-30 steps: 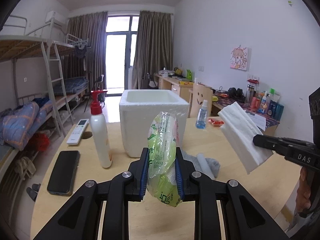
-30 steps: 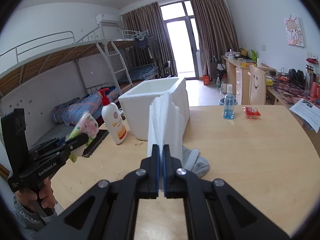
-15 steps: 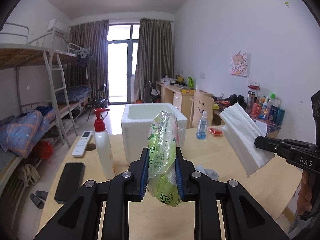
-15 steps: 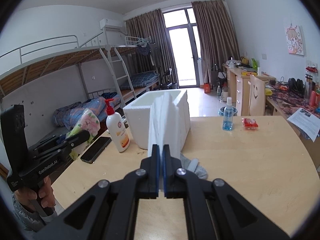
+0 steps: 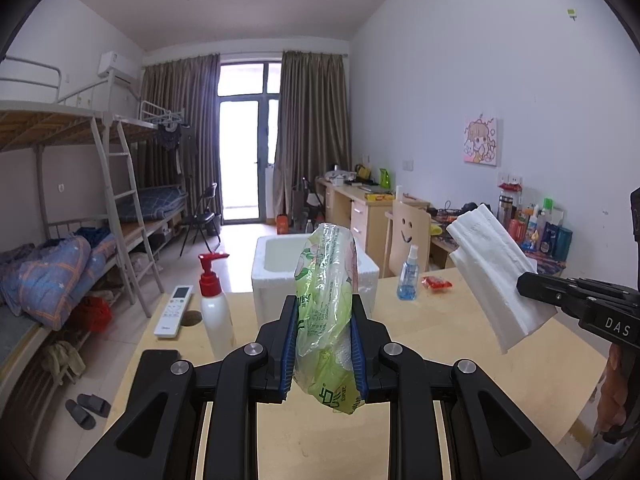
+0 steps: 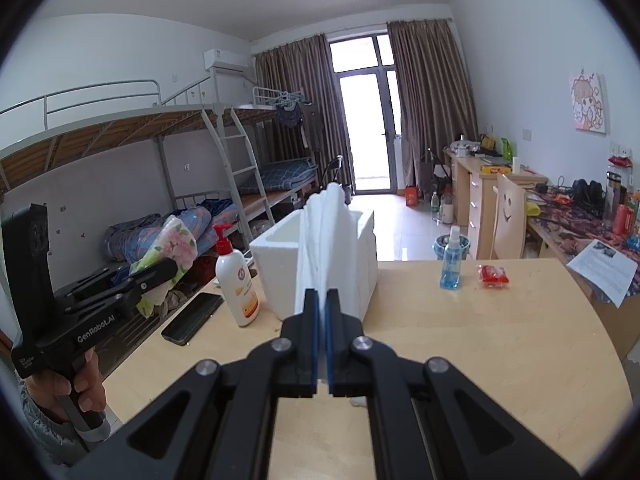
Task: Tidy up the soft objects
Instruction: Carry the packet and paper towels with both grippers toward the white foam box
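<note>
Left gripper [image 5: 323,344]: blue pads pinched on a green, flower-printed soft plastic pack of tissues [image 5: 326,312], held upright, clear of the table. Right gripper [image 6: 322,340]: jaws pressed nearly together on a thin white folded stack of paper tissues [image 6: 324,248], also held upright in the air.

Below both: pale wooden round table [image 6: 500,340]. On it, near to far: black smartphone [image 6: 193,318] at the left edge, white pump bottle with a red head [image 6: 236,280], then the open white foam box [image 6: 280,256], standing just behind the bottle. A blue spray bottle [image 6: 451,260] and a small red packet [image 6: 494,274] sit off to the right, well apart from the box.

Step in hand, as I read it: carry phase, both soft items lifted and the box not yet reached (box interior looks empty from the left view, though only part of it shows).

Next move calls for: bring each gripper forward over the box opening, lower, then release. Likely one at a time, since the opening is narrow for two tools. The pump bottle stands close to the left gripper's path; clear it.
</note>
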### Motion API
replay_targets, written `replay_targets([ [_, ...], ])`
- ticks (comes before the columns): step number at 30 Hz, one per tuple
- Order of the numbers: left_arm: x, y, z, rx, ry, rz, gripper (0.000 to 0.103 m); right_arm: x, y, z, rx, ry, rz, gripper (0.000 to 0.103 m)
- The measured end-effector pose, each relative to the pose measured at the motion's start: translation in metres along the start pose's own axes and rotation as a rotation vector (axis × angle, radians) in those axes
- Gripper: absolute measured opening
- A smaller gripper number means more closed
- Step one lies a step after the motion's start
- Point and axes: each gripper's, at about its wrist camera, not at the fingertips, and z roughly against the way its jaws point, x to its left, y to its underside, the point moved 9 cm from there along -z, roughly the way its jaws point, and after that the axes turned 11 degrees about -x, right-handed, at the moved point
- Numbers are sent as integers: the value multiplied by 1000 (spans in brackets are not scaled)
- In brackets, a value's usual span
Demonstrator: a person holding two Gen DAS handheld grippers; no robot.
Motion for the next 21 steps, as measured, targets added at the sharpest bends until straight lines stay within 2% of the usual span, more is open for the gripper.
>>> replay_targets([
  [21,-1,-30,-9,-69,-2,-39,25,-2,-31,-4,-66,19,37,5],
])
